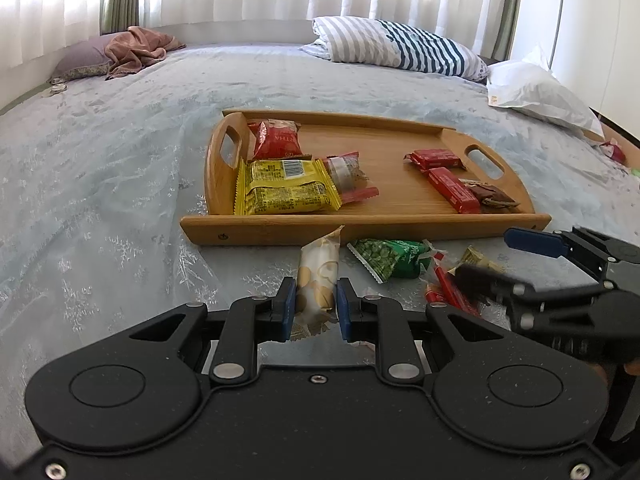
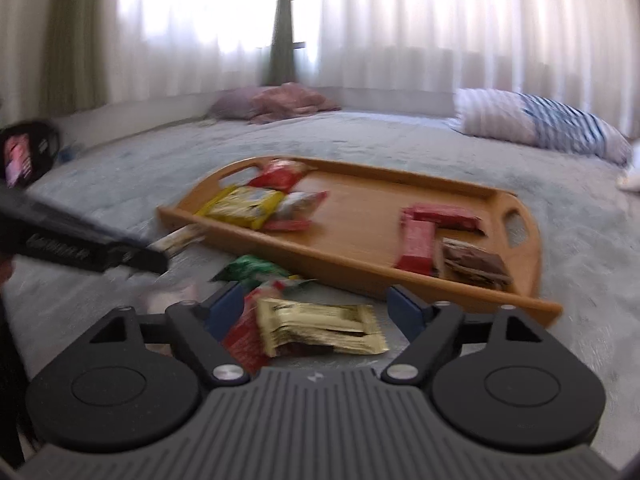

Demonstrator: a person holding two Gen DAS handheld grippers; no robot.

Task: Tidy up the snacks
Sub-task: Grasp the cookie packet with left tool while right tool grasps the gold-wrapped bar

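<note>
Left wrist view
Grip: left gripper (image 1: pixel 316 304) has its fingers (image 1: pixel 289 305) closed on a cream biscuit packet (image 1: pixel 318 276), pinched near its lower end so the rest stands up and forward, free of the bed (image 1: pixel 100 184).
Tray: wooden tray (image 1: pixel 360 226) lies just ahead of the fingers, its near rail close beyond the packet's tip; judged the place the snacks are gathered, since a yellow packet (image 1: pixel 286 186) and red bars (image 1: pixel 444 172) already lie inside.
Loose snacks: green packet (image 1: pixel 386 258) sits on the bed to the right of the fingers, short of the tray, so sorting is unfinished.
Other hand: right gripper (image 1: pixel 516 256) hangs over the pile to the right, one blue pad showing.

Right wrist view (blurred)
Grip: right gripper's fingers (image 2: pixel 226 308) stand wide apart and hold nothing; a gold packet (image 2: pixel 320 326) lies between them on the bed, likely the next pick.
Pile: a red wrapper (image 2: pixel 244 336) lies under the gold one, beside the left finger.
Tray: it lies beyond the fingers, up and right.
</note>
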